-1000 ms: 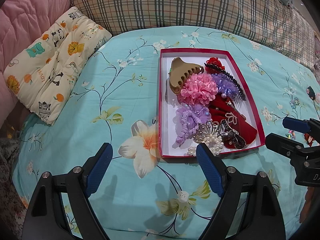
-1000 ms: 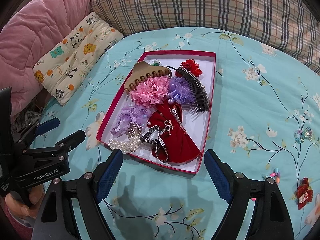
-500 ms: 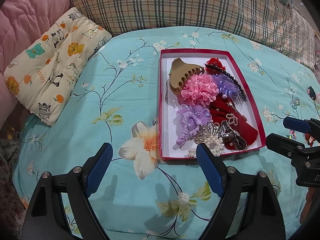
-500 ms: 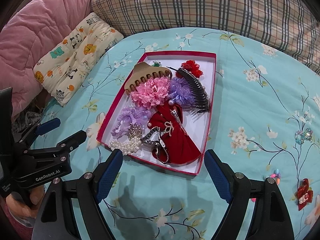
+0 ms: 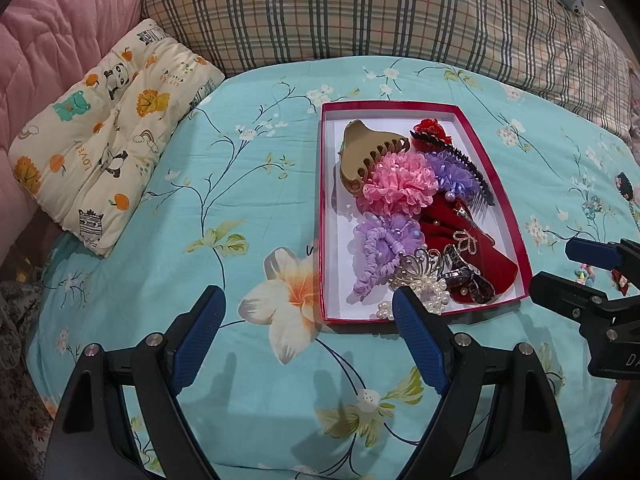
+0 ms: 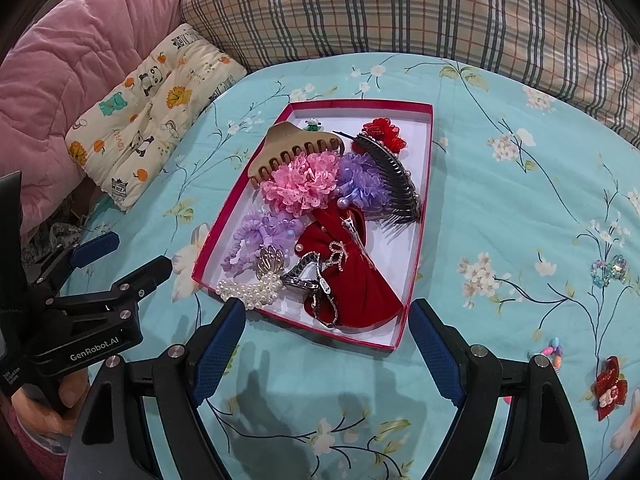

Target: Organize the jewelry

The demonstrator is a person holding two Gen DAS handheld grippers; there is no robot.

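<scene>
Red box (image 5: 524,256) lying on the flowered sheet (image 5: 248,184), crammed with hair things: tan clip (image 6: 292,148) at its far end, pink flower (image 6: 304,184) mid-box, pearls (image 6: 256,290) at its near edge. Left gripper (image 5: 308,336) spread wide, empty, just short of the box's near edge. Right gripper (image 6: 328,348) likewise wide, empty. Red bow clip (image 6: 608,388) loose, well right of the box.

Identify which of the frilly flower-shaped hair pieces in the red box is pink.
The pink lace flower, beside the tan claw clip. The ruffled one on its other side is purple, and the scrunchie nearer the grippers is lilac.
</scene>
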